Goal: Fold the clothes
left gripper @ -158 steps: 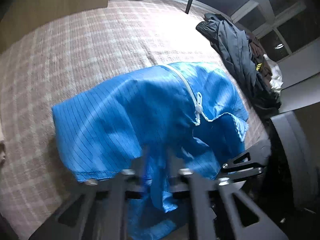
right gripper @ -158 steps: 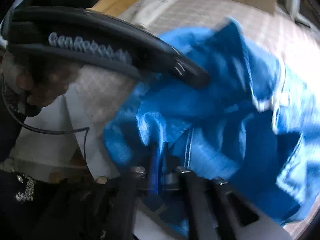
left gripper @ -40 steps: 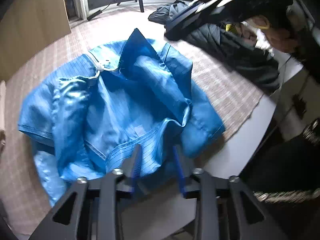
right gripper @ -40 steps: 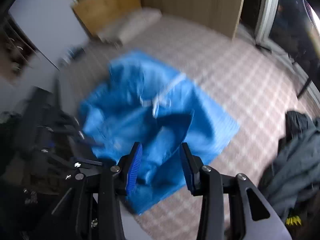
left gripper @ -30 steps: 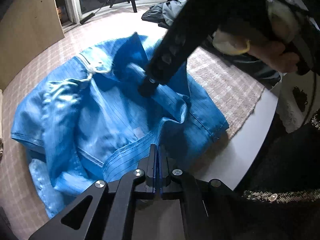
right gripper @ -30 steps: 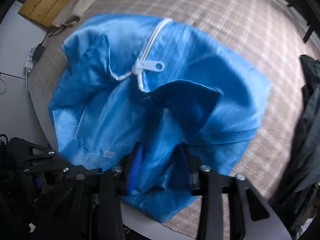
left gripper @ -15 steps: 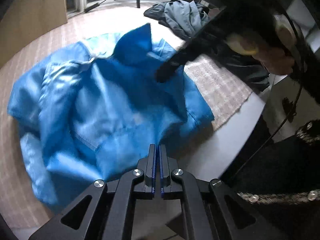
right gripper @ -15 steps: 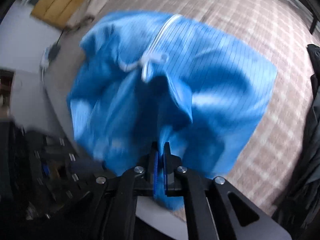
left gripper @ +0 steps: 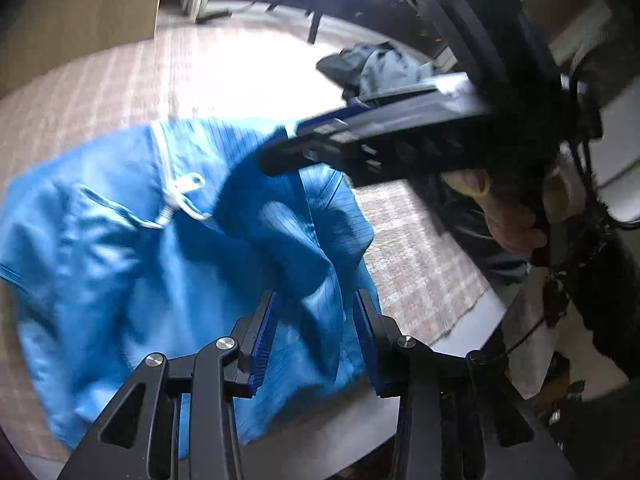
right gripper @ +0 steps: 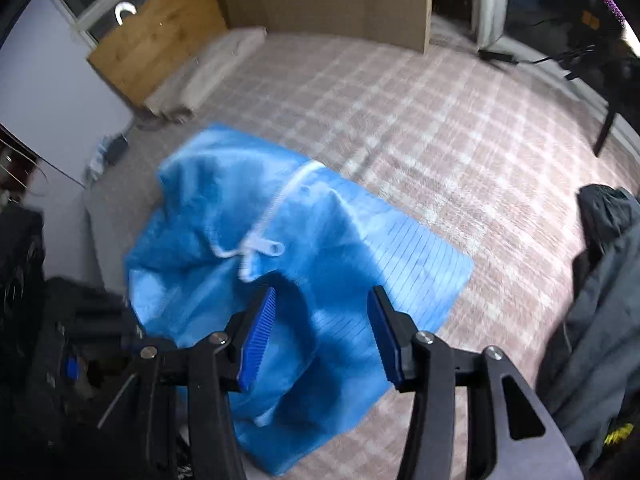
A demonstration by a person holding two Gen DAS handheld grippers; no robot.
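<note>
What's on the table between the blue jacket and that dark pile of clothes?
Only bare checked cloth, seen in the right wrist view, separates the blue jacket from the dark pile.

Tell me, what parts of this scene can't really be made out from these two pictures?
- Near edge of the blue zip-up garment: left wrist view, hidden behind the left hand-held gripper.
- Dark clothes pile: right wrist view, cut off by the picture's right edge.
- Small items by the wall: right wrist view, too blurred to name.
- Right hand-held gripper: left wrist view, motion-blurred.
</note>
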